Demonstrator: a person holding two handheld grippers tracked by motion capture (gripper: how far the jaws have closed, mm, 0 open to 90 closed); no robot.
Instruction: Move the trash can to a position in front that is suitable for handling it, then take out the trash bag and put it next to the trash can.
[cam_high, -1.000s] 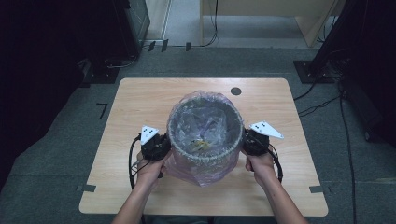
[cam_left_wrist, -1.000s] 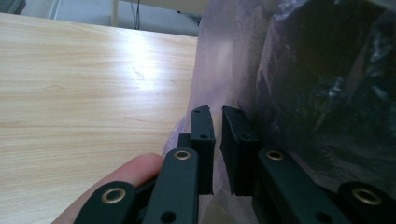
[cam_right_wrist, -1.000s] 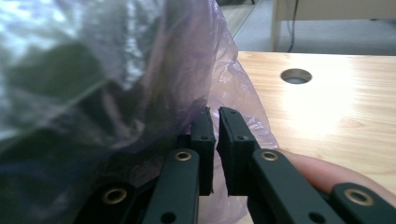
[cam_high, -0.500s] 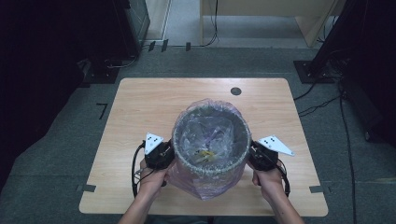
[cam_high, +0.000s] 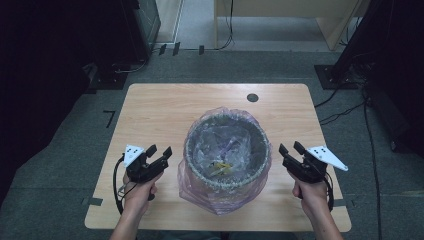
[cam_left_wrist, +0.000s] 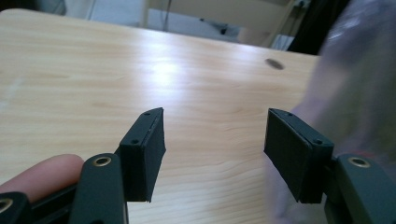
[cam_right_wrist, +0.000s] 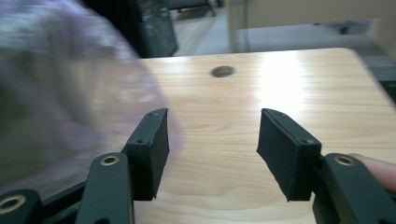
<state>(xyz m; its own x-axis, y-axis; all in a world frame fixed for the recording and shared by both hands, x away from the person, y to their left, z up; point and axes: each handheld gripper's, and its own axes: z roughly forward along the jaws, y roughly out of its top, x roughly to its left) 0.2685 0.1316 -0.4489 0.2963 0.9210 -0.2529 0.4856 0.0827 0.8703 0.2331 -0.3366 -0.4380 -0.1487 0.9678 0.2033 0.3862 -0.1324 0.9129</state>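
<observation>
Near the table's (cam_high: 150, 110) front edge, both grippers (cam_high: 159, 156) (cam_high: 291, 151) gape empty beside the bin (cam_high: 226, 155); a careless close could snag its bag (cam_high: 200, 192).

One lined bin (cam_high: 226, 155), two hand-held grippers, left hand-held gripper (cam_high: 159, 155), right hand-held gripper (cam_high: 291, 151), one table (cam_high: 165, 110)

You are seeing one readable mark: a black "7" (cam_high: 109, 118) standing on the grey floor (cam_high: 65, 150), just beside the left edge of the table (cam_high: 150, 110). Nothing else is showing legible text.
</observation>
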